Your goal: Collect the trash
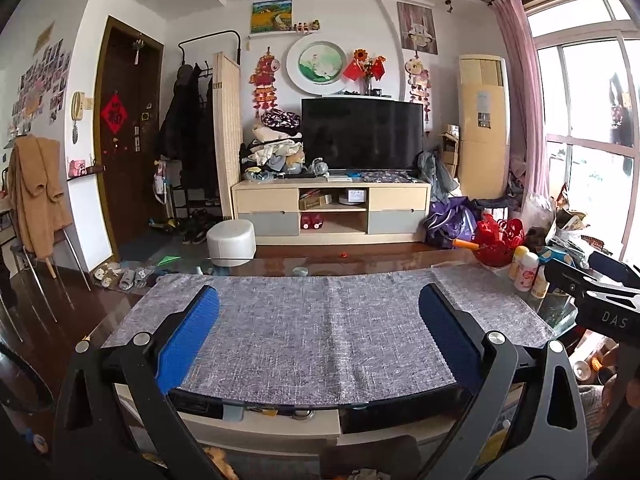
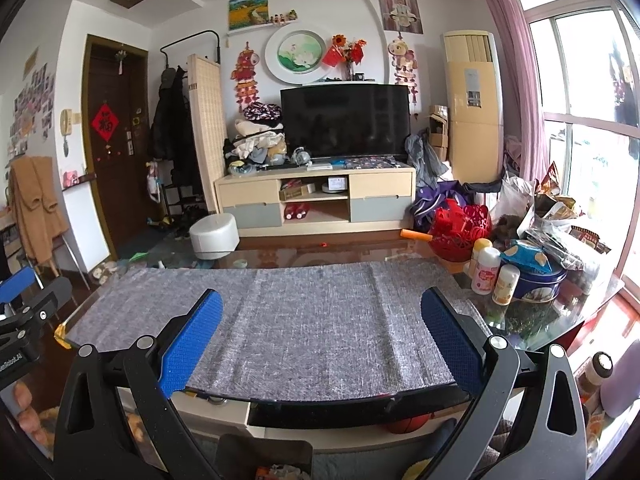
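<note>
Both wide open, gripping nothing: left hand-held gripper point(image 1: 319, 332) and right hand-held gripper point(image 2: 321, 336) hover over the grey mat point(image 2: 280, 320) on the bench point(image 2: 560, 320). Mat bare — trash either gone or unseen. Three bottles point(image 2: 486, 270), one tin point(image 2: 536, 284), wrappers point(image 2: 560, 220) far right.
</note>
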Tool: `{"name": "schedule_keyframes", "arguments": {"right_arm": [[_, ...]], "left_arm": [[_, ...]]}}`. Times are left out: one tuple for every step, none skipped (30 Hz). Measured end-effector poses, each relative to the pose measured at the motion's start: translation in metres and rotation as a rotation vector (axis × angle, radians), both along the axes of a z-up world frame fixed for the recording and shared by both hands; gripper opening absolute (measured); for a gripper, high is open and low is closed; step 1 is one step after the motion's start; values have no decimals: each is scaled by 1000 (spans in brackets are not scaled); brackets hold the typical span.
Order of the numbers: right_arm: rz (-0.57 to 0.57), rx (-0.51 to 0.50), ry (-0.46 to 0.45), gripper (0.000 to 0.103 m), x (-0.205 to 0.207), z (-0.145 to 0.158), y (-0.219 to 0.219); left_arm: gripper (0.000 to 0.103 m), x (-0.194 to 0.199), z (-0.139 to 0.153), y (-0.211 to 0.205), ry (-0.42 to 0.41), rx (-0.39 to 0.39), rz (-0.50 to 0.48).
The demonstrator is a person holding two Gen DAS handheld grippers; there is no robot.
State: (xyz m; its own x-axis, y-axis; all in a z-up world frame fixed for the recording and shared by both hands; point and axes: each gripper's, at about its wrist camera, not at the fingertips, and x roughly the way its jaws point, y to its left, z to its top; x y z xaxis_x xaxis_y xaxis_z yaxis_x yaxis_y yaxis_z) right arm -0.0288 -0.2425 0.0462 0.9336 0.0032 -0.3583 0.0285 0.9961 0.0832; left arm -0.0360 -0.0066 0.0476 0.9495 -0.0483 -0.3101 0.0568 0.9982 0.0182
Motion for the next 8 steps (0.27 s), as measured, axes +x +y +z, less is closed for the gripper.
{"name": "schedule_keyframes", "arguments": {"right_arm": [[0, 0, 0, 100, 0, 0, 0], [-1, 0, 0, 100, 0, 0, 1], [-1, -1, 0, 100, -1, 0, 1], [-2, -1, 0, 100, -1, 0, 1], [-2, -1, 0, 100, 0, 0, 0], [-2, -2, 1, 100, -1, 0, 1], [-2, -1, 1, 100, -1, 0, 0], [-1, -1, 1, 100, 0, 0, 0]], "left_arm": [[95, 1, -1, 0, 9, -3, -2], [95, 2, 0, 1, 13, -5, -4], [95, 2, -1, 1, 16, -4, -5], [95, 2, -1, 1, 18, -2, -6], [95, 3, -1, 0, 20, 3, -6], [95, 3, -1, 0, 22, 3, -8], [95, 4, -1, 1, 23, 2, -11], [95, 4, -1, 1, 24, -1, -15]]}}
